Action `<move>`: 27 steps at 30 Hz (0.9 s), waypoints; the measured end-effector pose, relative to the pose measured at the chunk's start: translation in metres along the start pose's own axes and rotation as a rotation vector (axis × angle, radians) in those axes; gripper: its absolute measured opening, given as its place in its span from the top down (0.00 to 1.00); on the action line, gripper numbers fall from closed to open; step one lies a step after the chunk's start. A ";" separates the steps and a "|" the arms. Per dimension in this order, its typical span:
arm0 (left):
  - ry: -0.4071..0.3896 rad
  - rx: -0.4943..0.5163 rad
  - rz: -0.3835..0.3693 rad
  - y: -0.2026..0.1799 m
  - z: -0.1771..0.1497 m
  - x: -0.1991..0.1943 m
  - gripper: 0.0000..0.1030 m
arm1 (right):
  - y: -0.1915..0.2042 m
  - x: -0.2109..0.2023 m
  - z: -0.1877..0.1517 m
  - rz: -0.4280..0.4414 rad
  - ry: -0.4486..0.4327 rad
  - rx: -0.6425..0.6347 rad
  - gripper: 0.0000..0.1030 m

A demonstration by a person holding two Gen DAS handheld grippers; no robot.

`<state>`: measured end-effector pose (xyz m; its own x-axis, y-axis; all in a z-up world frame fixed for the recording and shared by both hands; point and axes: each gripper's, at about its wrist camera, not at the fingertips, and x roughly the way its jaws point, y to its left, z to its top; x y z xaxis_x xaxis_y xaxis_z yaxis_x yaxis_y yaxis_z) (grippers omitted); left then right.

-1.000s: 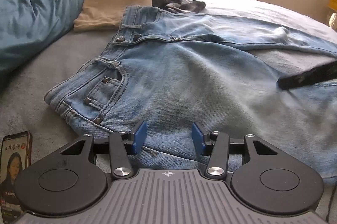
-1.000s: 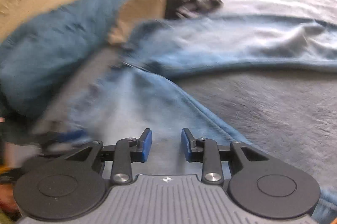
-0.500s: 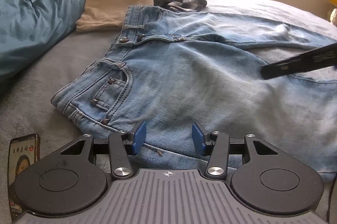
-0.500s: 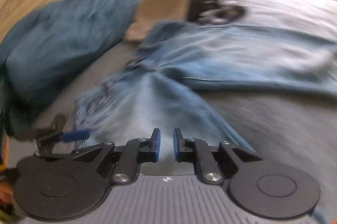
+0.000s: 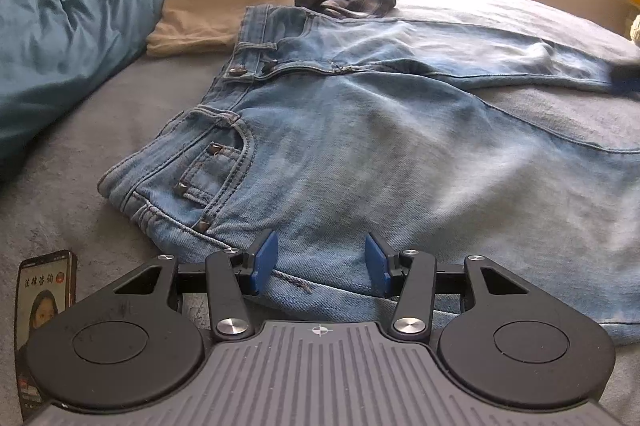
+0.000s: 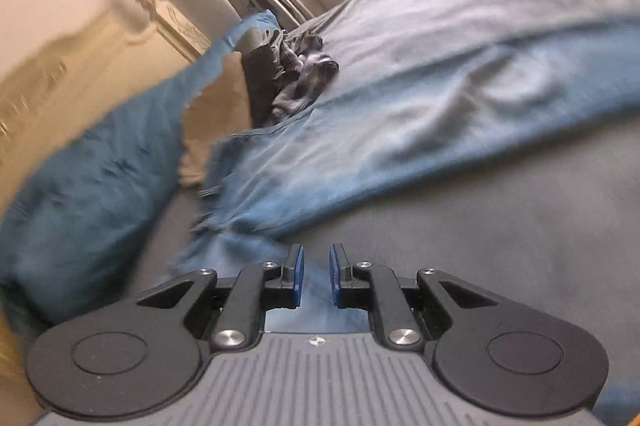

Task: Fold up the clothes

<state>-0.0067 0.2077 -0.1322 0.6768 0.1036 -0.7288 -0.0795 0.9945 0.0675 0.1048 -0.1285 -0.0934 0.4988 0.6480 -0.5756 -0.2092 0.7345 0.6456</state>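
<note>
Jeans (image 5: 360,153) lie spread flat mid-bed (image 5: 120,97), legs apart, no fold showing (folding remains). Left gripper (image 5: 319,262) spread wide at their near hem; right gripper (image 6: 316,274) narrowly parted, holding nothing.

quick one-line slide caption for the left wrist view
Open left hand-held gripper poised over the hip of light-blue jeans spread flat on a grey bed.

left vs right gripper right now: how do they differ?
Left gripper: fingers wide apart, sharp view, over the jeans near the waistband pocket. Right gripper: fingers nearly together with a narrow gap, blurred view, over denim further along. Shared: blue pads, neither visibly clamping cloth.
</note>
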 end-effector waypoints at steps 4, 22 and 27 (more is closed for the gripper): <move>-0.007 -0.003 0.015 0.000 0.005 -0.003 0.53 | -0.011 -0.032 -0.037 -0.007 0.076 0.053 0.85; -0.008 0.221 -0.136 -0.081 0.021 -0.015 0.52 | -0.021 -0.081 -0.101 -0.306 -0.086 -0.134 0.84; 0.002 0.330 -0.171 -0.123 0.013 -0.012 0.52 | -0.025 -0.092 -0.135 -0.454 -0.064 -0.267 0.84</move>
<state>0.0045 0.0842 -0.1228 0.6585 -0.0643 -0.7499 0.2752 0.9479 0.1605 -0.0498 -0.1796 -0.1244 0.6376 0.2455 -0.7302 -0.1628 0.9694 0.1837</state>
